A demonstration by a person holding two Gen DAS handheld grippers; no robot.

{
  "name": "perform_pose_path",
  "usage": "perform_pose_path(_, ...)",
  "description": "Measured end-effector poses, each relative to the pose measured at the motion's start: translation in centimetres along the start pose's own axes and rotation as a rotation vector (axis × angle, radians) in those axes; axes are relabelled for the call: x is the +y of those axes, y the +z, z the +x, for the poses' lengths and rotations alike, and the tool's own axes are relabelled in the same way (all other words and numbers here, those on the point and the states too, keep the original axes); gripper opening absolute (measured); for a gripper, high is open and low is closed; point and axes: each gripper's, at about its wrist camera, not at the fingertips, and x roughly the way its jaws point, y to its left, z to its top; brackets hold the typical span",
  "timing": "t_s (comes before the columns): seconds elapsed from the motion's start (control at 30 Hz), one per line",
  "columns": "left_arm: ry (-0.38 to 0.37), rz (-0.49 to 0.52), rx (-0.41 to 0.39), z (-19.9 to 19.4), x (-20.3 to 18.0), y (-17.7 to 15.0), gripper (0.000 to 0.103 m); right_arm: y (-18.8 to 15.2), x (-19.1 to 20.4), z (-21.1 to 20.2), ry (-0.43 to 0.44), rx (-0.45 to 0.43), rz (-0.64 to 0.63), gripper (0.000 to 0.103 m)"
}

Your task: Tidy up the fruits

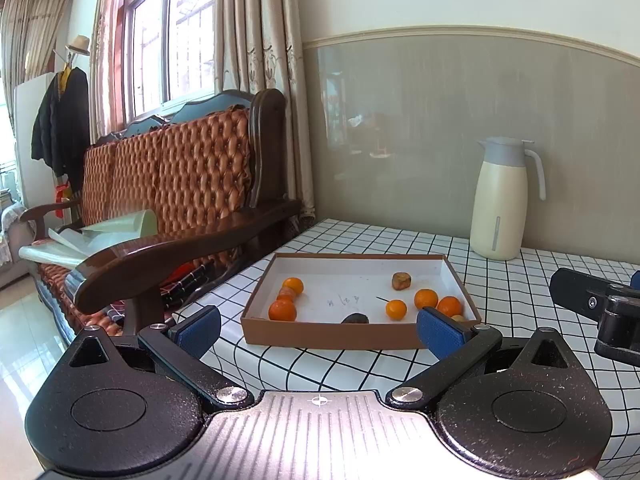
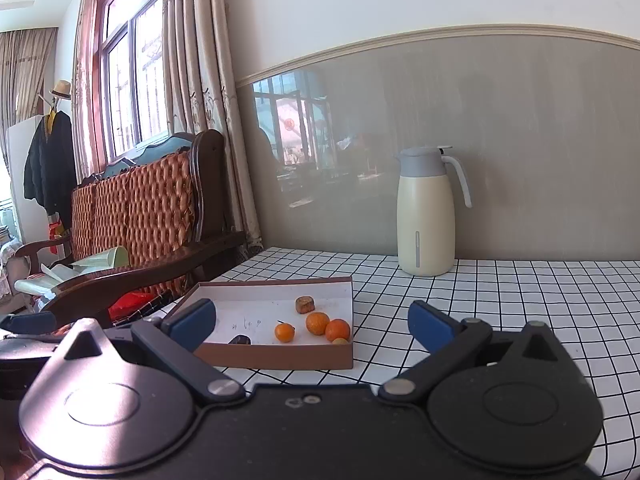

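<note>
A shallow brown cardboard box [image 1: 332, 336] with a white inside lies on the checked tablecloth. In it are several small oranges [image 1: 282, 310], a brownish lump [image 1: 401, 281] and a dark piece [image 1: 355, 319]. My left gripper [image 1: 318, 330] hovers just in front of the box, open, nothing between its blue pads. In the right wrist view the same box [image 2: 280, 356] lies ahead to the left, with oranges [image 2: 317, 323] and the brownish lump [image 2: 305, 305] inside. My right gripper [image 2: 312, 326] is open and empty, near the box's right corner.
A cream thermos jug [image 1: 500, 204] stands at the back by the grey wall, also in the right wrist view [image 2: 427, 216]. A wooden sofa [image 1: 180, 208] with an armrest sits left of the table edge. The right gripper's body [image 1: 600, 312] shows at the right.
</note>
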Motion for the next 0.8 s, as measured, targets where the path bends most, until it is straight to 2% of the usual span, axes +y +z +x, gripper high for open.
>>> perform_pose_path(0.8, 0.000, -0.005, -0.001, 0.17, 0.41, 0.00, 0.103, 0.11, 0.19, 0.27, 0.003, 0.000, -0.003, 0.097)
